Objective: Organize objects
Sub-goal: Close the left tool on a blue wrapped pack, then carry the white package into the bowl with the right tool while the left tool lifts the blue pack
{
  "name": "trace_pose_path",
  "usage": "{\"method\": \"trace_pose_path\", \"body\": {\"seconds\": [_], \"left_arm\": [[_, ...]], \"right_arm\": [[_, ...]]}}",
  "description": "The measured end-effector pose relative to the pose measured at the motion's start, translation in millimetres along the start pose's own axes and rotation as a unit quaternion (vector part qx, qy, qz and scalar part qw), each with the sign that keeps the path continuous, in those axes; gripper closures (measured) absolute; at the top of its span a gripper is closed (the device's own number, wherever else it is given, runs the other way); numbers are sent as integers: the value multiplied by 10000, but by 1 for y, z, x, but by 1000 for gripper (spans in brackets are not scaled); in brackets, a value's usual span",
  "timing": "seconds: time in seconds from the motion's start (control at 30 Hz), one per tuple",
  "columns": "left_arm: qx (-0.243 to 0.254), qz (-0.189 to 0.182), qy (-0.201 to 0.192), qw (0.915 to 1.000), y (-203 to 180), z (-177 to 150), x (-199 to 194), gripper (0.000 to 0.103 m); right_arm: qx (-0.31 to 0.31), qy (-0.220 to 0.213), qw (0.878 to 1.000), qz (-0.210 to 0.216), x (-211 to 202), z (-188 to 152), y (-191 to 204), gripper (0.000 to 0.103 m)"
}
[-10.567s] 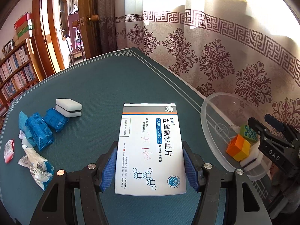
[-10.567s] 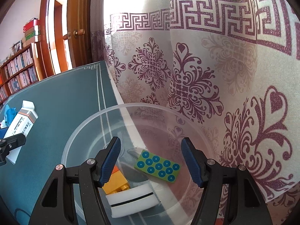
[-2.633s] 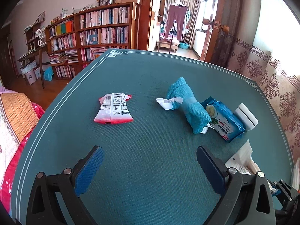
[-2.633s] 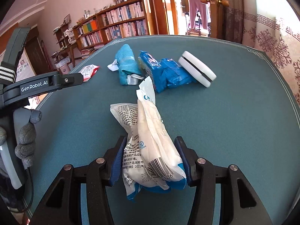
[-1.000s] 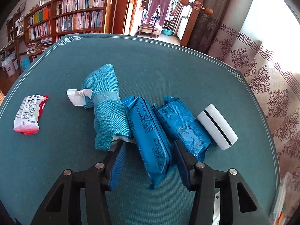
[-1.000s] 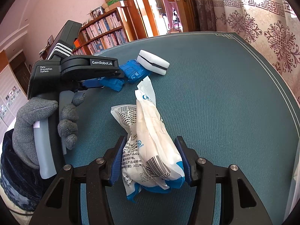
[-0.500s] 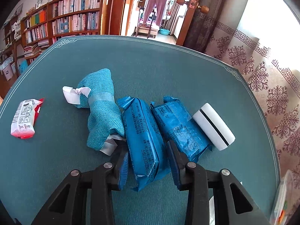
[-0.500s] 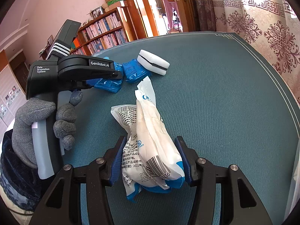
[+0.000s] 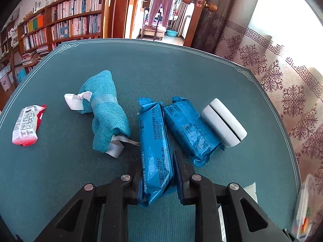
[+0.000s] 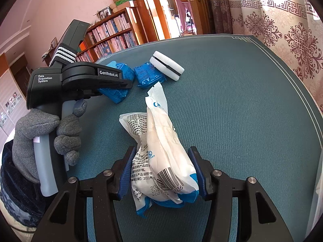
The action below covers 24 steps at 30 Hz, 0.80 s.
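Note:
My left gripper (image 9: 157, 161) has its jaws closing on a long blue packet (image 9: 155, 137) that lies on the green table (image 9: 161, 70). The pads press on both of the packet's sides. From the right wrist view, that left gripper (image 10: 124, 84) is held by a grey-gloved hand (image 10: 46, 133), with its tips over the blue packet (image 10: 116, 95). My right gripper (image 10: 161, 173) is shut on a white plastic bag (image 10: 165, 151) with a barcode, and the bag's top sticks up between the fingers.
A second blue packet (image 9: 189, 129) and a white sponge with a black stripe (image 9: 224, 121) lie right of the gripped one. A teal cloth roll (image 9: 105, 115) and a red-and-white sachet (image 9: 26, 125) lie to its left. A clear bowl (image 9: 304, 205) shows at the right edge, beside patterned curtains.
The left gripper's fingers have narrowed from straddling the blue packet to pressing on its sides. The right gripper and its white bag have not moved.

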<state>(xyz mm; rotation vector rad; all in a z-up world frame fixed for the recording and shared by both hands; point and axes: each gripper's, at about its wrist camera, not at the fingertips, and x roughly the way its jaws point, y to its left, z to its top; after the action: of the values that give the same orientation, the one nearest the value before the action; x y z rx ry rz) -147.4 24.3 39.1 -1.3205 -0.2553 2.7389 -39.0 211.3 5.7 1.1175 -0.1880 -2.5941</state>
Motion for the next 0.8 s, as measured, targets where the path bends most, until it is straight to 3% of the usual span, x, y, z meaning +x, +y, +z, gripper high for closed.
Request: {"method": "trace_pose_path", "body": {"seconds": [0.8], "left_arm": [[243,-127,-136,9995,-4,-54,-64,78]], "right_arm": [[173,-69,9998,-57,-10,-1,-6,50]]}}
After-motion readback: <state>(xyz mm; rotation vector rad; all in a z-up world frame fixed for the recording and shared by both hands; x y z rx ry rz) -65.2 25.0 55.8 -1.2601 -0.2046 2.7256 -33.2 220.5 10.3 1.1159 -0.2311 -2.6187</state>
